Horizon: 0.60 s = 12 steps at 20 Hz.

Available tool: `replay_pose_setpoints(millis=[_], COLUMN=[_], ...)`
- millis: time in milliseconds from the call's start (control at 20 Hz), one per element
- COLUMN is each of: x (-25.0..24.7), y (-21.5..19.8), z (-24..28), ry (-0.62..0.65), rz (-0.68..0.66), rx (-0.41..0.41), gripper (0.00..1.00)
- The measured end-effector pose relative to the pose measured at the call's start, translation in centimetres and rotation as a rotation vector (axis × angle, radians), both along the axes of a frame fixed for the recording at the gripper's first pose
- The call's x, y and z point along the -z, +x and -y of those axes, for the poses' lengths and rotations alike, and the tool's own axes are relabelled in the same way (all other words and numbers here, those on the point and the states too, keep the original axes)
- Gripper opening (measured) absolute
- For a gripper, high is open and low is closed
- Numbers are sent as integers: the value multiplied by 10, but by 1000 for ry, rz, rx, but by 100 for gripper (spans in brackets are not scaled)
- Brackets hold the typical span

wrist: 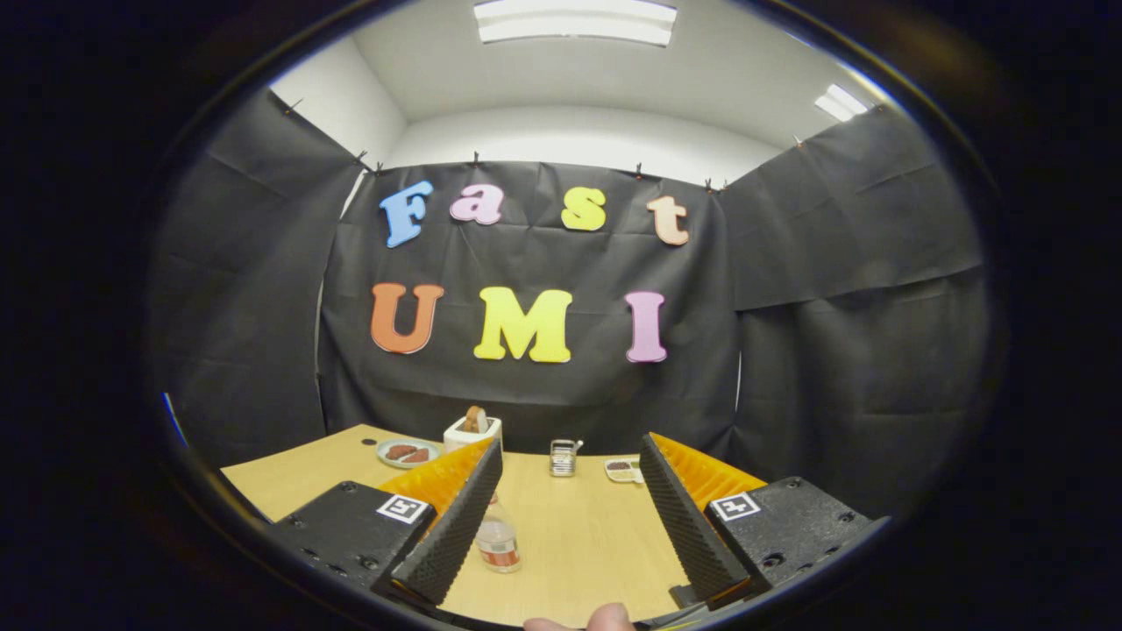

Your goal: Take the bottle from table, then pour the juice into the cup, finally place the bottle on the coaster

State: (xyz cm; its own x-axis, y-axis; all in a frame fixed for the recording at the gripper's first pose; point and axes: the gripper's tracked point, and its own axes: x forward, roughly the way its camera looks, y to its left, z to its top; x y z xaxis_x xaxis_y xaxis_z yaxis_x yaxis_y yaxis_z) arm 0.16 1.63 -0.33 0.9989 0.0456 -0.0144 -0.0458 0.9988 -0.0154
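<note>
A small clear plastic bottle (498, 542) with a red band on its label stands upright on the wooden table (578, 535), close beside the left finger and partly hidden behind it. My gripper (570, 456) is open, its fingers spread wide with nothing between them but bare table. The bottle is below and nearer than the fingertips, just inside the left finger. Beyond the fingers, near the table's far edge, stands a small metallic cup-like container (563, 457).
At the far edge of the table sit a plate (408, 453) with brown food, a white box (472, 429) holding a brown item, and a small white tray (623, 470). A fingertip (605, 618) of the holding hand shows at the bottom. Black cloth walls the booth.
</note>
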Motion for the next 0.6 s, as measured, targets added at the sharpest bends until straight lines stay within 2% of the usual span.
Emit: replay_pose_setpoints(millis=[200, 600], x=[1, 23], y=[2, 12], z=[0, -19], ry=[0, 7], rz=[2, -23], rx=[1, -49], gripper=[100, 100])
